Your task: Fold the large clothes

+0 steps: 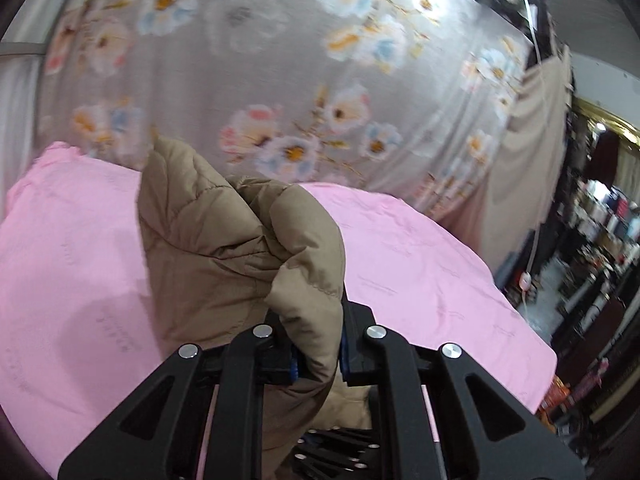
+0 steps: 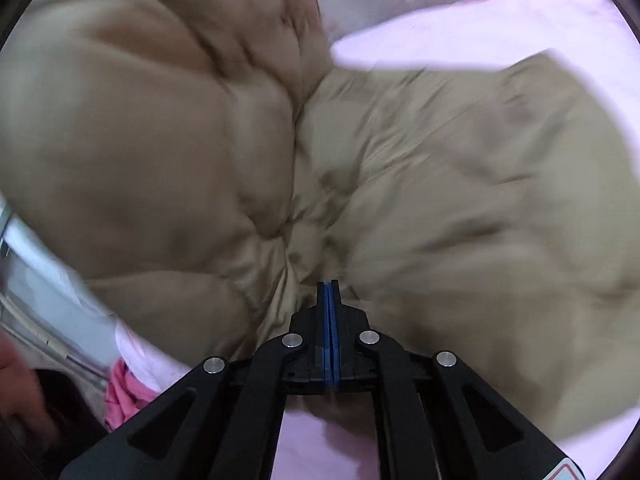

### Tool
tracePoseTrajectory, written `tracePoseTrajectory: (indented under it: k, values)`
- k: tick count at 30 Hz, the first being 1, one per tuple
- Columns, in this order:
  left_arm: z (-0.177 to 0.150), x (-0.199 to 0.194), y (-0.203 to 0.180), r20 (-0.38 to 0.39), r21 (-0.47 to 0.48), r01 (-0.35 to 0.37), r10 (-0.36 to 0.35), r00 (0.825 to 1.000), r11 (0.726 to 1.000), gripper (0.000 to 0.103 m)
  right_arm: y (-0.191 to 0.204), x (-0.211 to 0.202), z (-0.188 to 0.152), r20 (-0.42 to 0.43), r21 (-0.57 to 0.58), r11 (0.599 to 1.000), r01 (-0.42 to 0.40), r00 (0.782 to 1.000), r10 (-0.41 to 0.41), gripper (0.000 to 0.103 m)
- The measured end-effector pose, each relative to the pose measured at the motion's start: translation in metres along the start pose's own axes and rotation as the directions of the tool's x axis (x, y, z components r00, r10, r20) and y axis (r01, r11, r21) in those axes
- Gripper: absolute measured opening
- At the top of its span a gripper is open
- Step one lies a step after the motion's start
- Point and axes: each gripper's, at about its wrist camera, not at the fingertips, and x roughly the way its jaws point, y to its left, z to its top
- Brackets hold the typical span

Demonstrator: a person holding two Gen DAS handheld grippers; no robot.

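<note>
A tan puffer jacket (image 2: 440,168) lies bunched on the pink bed cover (image 2: 500,20) and fills most of the right wrist view. My left gripper (image 1: 320,320) is shut on a thick fold of the jacket (image 1: 224,240), which rises above the pink bed cover (image 1: 420,264) and hangs down between the fingers. My right gripper (image 2: 329,292) has its blue pads pressed together at the jacket's surface. The quilted fabric puckers toward their tips, so a thin pinch of jacket sits there. Both views are blurred.
A grey floral sheet (image 1: 280,60) hangs behind the bed. Cluttered shelves (image 1: 600,240) and a white cord (image 1: 532,240) stand at the right. A metal bed rail (image 2: 48,280), a pink cloth (image 2: 124,392) and a person's hand (image 2: 16,380) sit at the lower left.
</note>
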Motion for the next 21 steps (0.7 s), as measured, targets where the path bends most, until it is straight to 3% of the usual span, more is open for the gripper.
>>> tracePoseTrajectory:
  k: [5, 10, 16, 19, 21]
  values:
    - [-0.030, 0.064, -0.041, -0.146, 0.004, 0.061, -0.060, 0.987, 0.998, 0.012, -0.054, -0.057, -0.013, 0.058, 0.087, 0.978, 0.189, 0.979, -0.195, 0.008]
    - [-0.075, 0.125, -0.066, -0.312, 0.025, 0.049, -0.039, 0.949, 0.998, 0.012, -0.085, -0.090, -0.034, 0.072, 0.141, 0.941, 0.309, 0.944, -0.321, 0.008]
    - [-0.115, 0.156, -0.079, -0.401, 0.063, 0.016, 0.010, 0.916, 0.998, 0.014, -0.108, -0.105, -0.043, 0.065, 0.173, 0.931, 0.320, 0.940, -0.335, 0.008]
    - [-0.126, 0.155, -0.085, -0.415, 0.095, 0.019, 0.022, 0.909, 0.995, 0.016, -0.111, -0.113, -0.039, 0.089, 0.169, 0.939, 0.298, 0.945, -0.316, 0.008]
    - [-0.125, 0.149, -0.085, -0.421, 0.075, 0.044, -0.009, 0.907, 0.996, 0.023, -0.110, -0.118, -0.027, 0.117, 0.160, 0.947, 0.277, 0.948, -0.297, 0.008]
